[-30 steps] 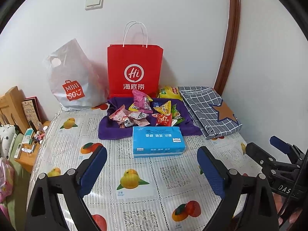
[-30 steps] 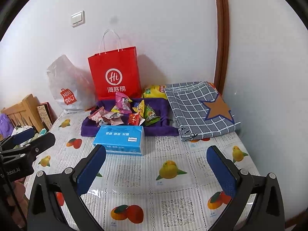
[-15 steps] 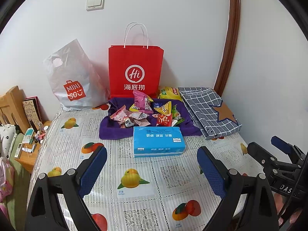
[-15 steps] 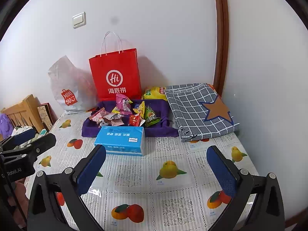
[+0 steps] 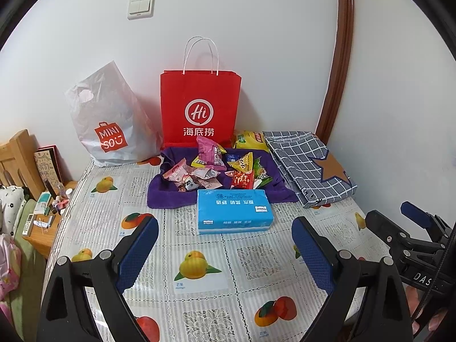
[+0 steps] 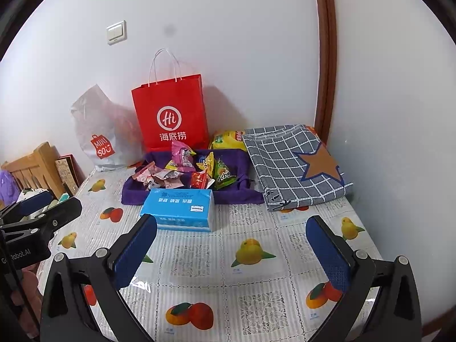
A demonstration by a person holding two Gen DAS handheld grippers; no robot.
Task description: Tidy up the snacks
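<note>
While the left gripper (image 5: 225,246) spreads its blue pads wide and empty across the lower frame of the left wrist view, the snacks (image 5: 216,168) lie heaped on a purple cloth (image 5: 162,196) at center, behind a blue tissue pack (image 5: 233,212). A red paper bag (image 5: 199,108) stands above them.

Seen from the right wrist view, the right gripper (image 6: 230,252) likewise gapes with nothing between its pads at the bottom. The snacks (image 6: 188,171) sit at mid-frame, left of a checked cloth (image 6: 290,165).
</note>
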